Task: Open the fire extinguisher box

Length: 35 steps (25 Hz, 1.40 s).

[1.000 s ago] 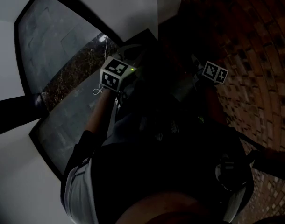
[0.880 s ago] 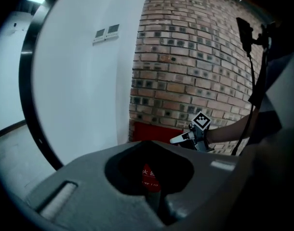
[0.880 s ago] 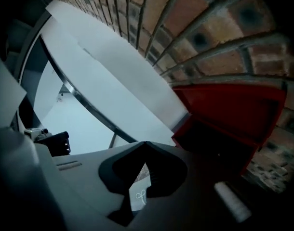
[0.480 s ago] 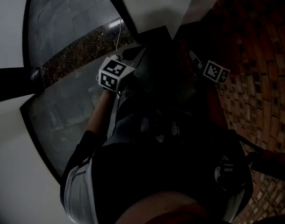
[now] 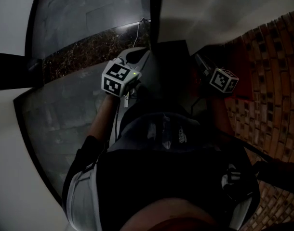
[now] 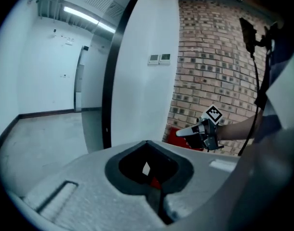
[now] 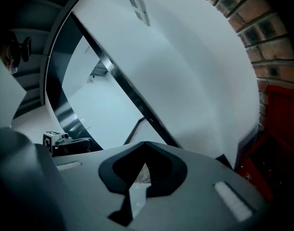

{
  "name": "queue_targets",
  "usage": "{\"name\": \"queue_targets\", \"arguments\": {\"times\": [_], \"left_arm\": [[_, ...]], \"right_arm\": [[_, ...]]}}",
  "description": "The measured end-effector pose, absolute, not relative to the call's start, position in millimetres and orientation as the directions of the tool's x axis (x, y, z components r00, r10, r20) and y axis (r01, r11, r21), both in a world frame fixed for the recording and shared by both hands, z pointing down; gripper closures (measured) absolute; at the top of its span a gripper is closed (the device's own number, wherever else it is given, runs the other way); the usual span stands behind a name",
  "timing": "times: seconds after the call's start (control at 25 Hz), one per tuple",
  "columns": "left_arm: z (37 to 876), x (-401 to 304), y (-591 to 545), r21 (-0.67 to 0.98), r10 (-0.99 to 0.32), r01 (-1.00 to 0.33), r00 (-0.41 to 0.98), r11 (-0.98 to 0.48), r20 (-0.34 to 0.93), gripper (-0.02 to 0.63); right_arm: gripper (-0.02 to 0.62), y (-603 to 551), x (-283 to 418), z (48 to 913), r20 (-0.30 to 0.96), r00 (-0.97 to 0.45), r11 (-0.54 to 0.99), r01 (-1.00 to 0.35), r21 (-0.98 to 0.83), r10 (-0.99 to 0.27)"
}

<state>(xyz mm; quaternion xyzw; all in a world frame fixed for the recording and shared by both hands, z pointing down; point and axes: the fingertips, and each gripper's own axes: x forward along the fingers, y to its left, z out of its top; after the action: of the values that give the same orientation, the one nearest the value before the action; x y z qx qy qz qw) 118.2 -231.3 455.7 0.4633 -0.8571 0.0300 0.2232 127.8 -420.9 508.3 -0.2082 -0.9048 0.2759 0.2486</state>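
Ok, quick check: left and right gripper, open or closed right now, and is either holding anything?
Left gripper: closed, jaws together, holding nothing.
Right gripper: closed, jaws together, holding nothing.

left gripper (image 6: 147,144) jaws together | right gripper (image 6: 181,132) near red box (image 6: 174,139) | brick wall (image 6: 209,66)

The red fire extinguisher box (image 7: 282,129) runs off the right edge of the right gripper view, and in the left gripper view the right hand-held gripper (image 6: 183,132) covers most of it. The head view is so dark that neither hand-held gripper's jaws can be made out there, and the person's torso (image 5: 176,177) hides the floor beneath. The two wall plates (image 6: 159,58) are too small to read.
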Motion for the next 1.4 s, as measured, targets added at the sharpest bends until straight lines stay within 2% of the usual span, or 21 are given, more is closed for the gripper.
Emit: {"name": "queue_targets", "arguments": {"times": [0.32,0.72,1.0,1.4], "left_arm": [[457,90,-146,0.183,-0.758,-0.766,-0.513,0.616,0.403,0.606],[457,67,-53,0.205,-0.672,-0.649,-0.642,0.733,0.370,0.606],[459,63,-12,0.249,-0.600,-0.546,-0.724,0.800,0.341,0.606],[463,46,27,0.249,-0.412,-0.338,-0.831,0.908,0.375,0.606]], "right_arm": [[0.594,-323,74,495,0.350,-0.731,0.756,0.337,-0.561,0.586],[0.594,-221,32,471,0.358,-0.633,0.715,0.498,-0.491,0.686],[0.594,-152,26,456,0.380,-0.473,0.605,0.671,-0.429,0.795],[0.594,-100,1,441,0.354,-0.281,0.413,0.824,-0.387,0.892]]}}
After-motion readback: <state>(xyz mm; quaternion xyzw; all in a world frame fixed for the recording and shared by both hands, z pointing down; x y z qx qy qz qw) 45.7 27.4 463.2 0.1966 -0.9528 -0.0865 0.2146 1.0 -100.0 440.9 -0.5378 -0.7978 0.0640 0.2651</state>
